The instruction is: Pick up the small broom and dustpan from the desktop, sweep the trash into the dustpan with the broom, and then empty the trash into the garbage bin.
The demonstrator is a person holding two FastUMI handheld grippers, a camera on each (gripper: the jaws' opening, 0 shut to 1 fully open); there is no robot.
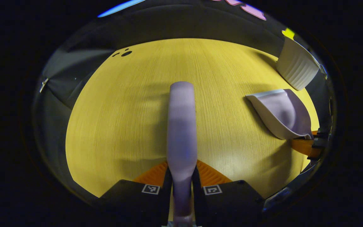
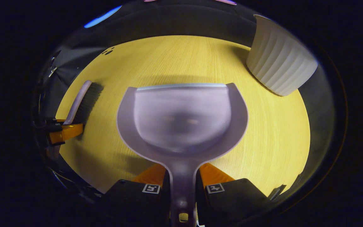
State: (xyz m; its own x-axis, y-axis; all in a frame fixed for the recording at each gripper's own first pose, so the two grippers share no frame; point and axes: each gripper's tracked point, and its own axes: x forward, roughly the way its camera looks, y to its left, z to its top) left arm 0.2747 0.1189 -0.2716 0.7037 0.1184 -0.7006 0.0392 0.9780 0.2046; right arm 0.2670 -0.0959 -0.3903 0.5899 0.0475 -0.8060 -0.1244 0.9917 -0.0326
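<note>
In the left gripper view, the left gripper [image 1: 181, 176] is clenched on the broom [image 1: 181, 126], its two fingers pressing the handle from either side. The broom runs straight ahead from the jaws, seen from its back, over the yellow table [image 1: 121, 119]. To the right in that view sits the dustpan [image 1: 280, 115], tilted, with the right gripper [image 1: 307, 145] at its near end. Beyond it, at the far right edge of the table, stands the white ribbed bin [image 1: 296, 67].

In the right gripper view, the right gripper [image 2: 182, 186] is clamped on the dustpan's handle, both fingers against it. The pan's scoop opens forward, its front lip toward the far side of the table (two small pale blurs show inside it; what they are cannot be told). The bin is far right. At the left edge, the broom shows side-on, dark bristles facing right, held by the left gripper.

Small dark spots [image 1: 124, 53] lie at the far left of the table.
</note>
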